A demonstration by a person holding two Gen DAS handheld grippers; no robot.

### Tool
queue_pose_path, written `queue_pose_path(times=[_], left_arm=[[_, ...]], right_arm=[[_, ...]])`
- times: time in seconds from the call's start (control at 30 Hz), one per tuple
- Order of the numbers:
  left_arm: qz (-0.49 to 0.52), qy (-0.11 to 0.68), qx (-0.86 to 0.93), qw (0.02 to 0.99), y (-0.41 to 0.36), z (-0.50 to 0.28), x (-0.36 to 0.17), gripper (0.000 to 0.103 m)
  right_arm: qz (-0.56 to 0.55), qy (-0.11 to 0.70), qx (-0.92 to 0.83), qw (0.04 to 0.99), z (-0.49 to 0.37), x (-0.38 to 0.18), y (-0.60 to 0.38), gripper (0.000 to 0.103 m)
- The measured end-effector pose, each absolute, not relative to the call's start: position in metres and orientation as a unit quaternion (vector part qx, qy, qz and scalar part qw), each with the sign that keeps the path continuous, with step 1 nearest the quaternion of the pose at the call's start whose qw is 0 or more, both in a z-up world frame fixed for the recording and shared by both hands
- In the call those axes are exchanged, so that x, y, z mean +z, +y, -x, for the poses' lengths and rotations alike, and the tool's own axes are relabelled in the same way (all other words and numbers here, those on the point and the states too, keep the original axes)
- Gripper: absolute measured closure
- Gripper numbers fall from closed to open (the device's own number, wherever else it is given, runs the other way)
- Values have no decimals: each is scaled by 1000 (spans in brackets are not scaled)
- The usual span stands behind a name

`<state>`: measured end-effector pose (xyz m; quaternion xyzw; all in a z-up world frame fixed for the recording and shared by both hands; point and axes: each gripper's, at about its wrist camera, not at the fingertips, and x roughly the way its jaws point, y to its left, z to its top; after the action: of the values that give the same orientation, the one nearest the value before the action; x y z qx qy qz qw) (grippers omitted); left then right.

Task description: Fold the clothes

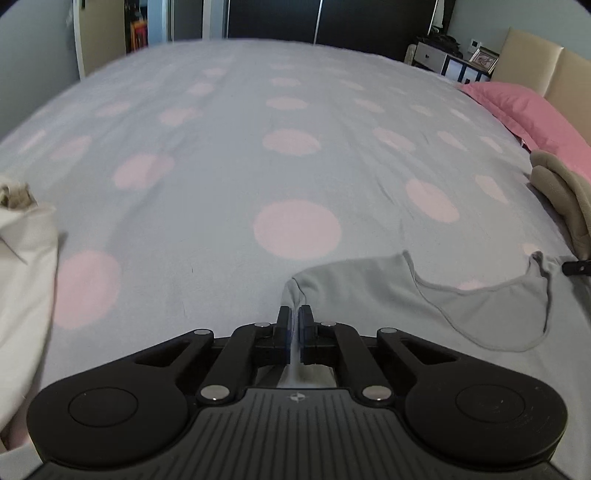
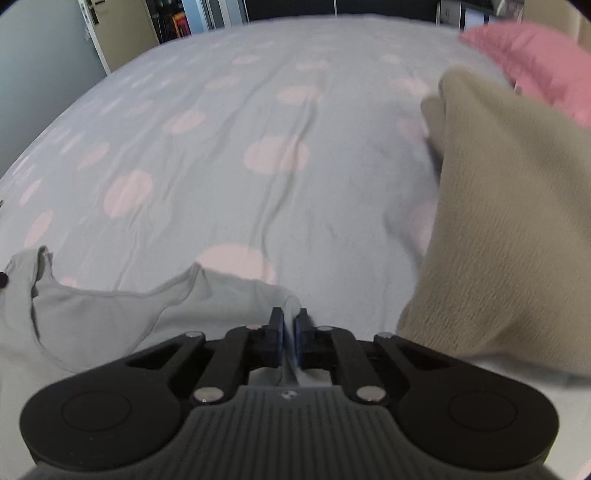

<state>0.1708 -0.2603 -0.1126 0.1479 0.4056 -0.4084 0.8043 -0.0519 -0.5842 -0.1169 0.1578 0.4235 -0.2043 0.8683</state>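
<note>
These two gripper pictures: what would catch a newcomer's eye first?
A pale grey bedspread with big pink dots fills both views. At the near edge lies a light grey top, each shoulder pinched by a black gripper, left and right. A beige garment lies right; a pink pillow beyond it.

You're working in a home bedroom. A wide bed (image 1: 295, 166) fills nearly the whole view, spread with a pale grey cover printed with pink dots. At far right a pink pillow (image 1: 532, 110) lies against a padded cream headboard (image 1: 535, 55). Beyond the bed's far edge stand dark wardrobe doors (image 1: 332, 18); right of them, a white drawer unit (image 1: 443, 59) with a framed picture (image 1: 484, 59) on top. A cream door (image 2: 122, 33) shows far left, with bright shelves past it. Loose garments lie on the cover: white (image 1: 26, 277) at left, beige (image 1: 565, 199) at right.
</note>
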Motion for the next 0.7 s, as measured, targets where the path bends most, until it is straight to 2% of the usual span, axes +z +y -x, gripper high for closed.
queue_pose_path(times=[0.13,0.27,0.33,0.43,0.47,0.5,0.7], left_arm=[[-146,382,-391,825,-262,-171,-106,102],[-164,391,-385,820,-267,-174,-110,101],[-160,408,-381,814,-266,-177,-116,97],[-134,413,-371,821,-257,-184,-111,69],[-126,410,-368,825,-253,-186,-106,66],[-120,407,-366,828,-248,-188,-99,65],[-98,400,-350,841,-209,-192,-58,62]], right_arm=[[-155,407,-242,867,54,-110,-590,97],[-149,415,-248,862,52,-113,-590,97],[-155,422,-247,858,52,-116,-592,96],[-154,427,-247,856,54,-115,-592,85],[-147,427,-248,857,54,-113,-591,75],[-140,426,-249,859,55,-110,-589,70],[-121,409,-257,867,65,-87,-580,61]])
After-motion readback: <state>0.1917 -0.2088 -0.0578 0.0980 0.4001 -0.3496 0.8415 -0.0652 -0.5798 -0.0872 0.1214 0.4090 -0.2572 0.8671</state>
